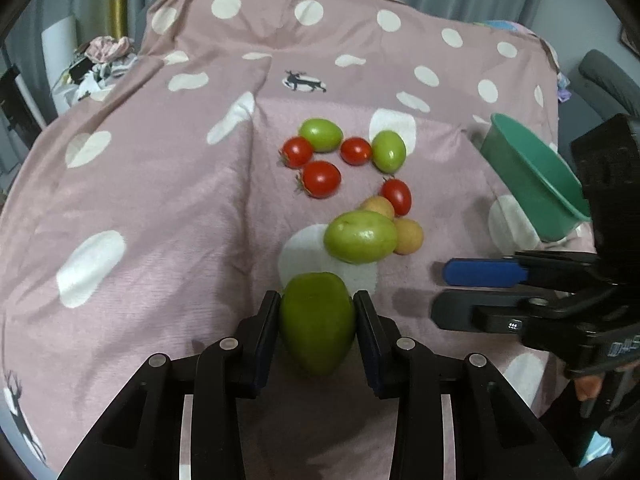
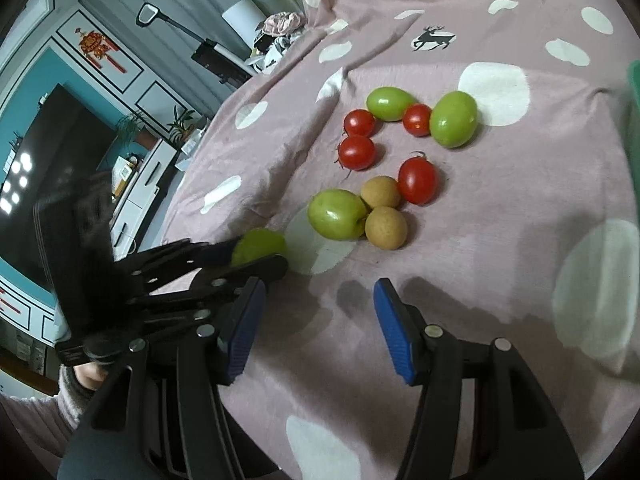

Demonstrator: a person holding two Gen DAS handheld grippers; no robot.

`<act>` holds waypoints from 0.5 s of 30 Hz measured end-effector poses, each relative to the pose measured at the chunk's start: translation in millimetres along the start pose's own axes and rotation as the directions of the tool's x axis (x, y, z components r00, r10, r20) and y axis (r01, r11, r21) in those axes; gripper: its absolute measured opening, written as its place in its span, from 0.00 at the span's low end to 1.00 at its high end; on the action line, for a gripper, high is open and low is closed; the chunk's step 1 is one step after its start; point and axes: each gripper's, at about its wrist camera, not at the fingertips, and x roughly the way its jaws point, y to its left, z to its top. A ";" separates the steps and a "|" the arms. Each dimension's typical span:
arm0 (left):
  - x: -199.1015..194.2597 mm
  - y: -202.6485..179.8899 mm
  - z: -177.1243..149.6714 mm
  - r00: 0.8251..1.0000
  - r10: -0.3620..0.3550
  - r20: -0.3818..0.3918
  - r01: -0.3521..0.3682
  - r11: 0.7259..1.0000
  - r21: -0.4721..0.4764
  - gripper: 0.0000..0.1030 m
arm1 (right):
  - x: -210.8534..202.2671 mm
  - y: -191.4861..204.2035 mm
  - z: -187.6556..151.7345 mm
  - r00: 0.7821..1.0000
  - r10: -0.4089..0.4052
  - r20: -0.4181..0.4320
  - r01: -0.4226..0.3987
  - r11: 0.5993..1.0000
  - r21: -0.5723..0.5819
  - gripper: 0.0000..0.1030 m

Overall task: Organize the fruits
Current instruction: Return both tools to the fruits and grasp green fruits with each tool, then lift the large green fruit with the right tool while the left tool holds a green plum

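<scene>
The left gripper (image 1: pixel 316 320) has its two pads pressed against the sides of a dark green fruit (image 1: pixel 317 322), which lies on a pink blanket with white dots (image 1: pixel 160 200); no earlier view is given, so only the grip itself can be told. In the right wrist view the same fruit shows as a lighter green lump (image 2: pixel 259 246) half hidden behind the left gripper's black linkage, so how firmly it is pinched cannot be judged from there. The right gripper (image 2: pixel 320 332) has its blue pads standing partly apart over bare blanket, with nothing between them. Just beyond the held fruit lies another green fruit (image 1: pixel 360 237), touching two small tan fruits (image 1: pixel 408 236) on its far side. A red tomato (image 1: pixel 397 197) sits beside the tan pair. Farther off, three more red tomatoes (image 1: pixel 320 179) and two green fruits (image 1: pixel 321 135) lie in a loose cluster, several of them touching. A green plastic bowl (image 1: pixel 532 176) is at the blanket's right edge in the left wrist view, tilted, and well apart from the fruit. It appears to be resting on the blanket, though the right gripper's body hides its near side. A person's sleeve (image 2: pixel 36 412) shows at the lower left of the right wrist view.
</scene>
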 end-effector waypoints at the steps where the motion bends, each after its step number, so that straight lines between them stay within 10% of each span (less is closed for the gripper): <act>1: -2.8 1.2 -0.3 1.000 0.000 0.006 0.000 1.000 -0.001 0.36 | 2.1 0.6 1.1 1.000 -0.004 -0.002 0.004 1.000 -0.003 0.56; 15: -23.1 20.0 2.3 0.997 -0.030 0.072 0.032 0.999 -0.027 0.36 | 42.4 1.7 44.8 0.989 -0.137 -0.050 0.132 0.987 -0.097 0.56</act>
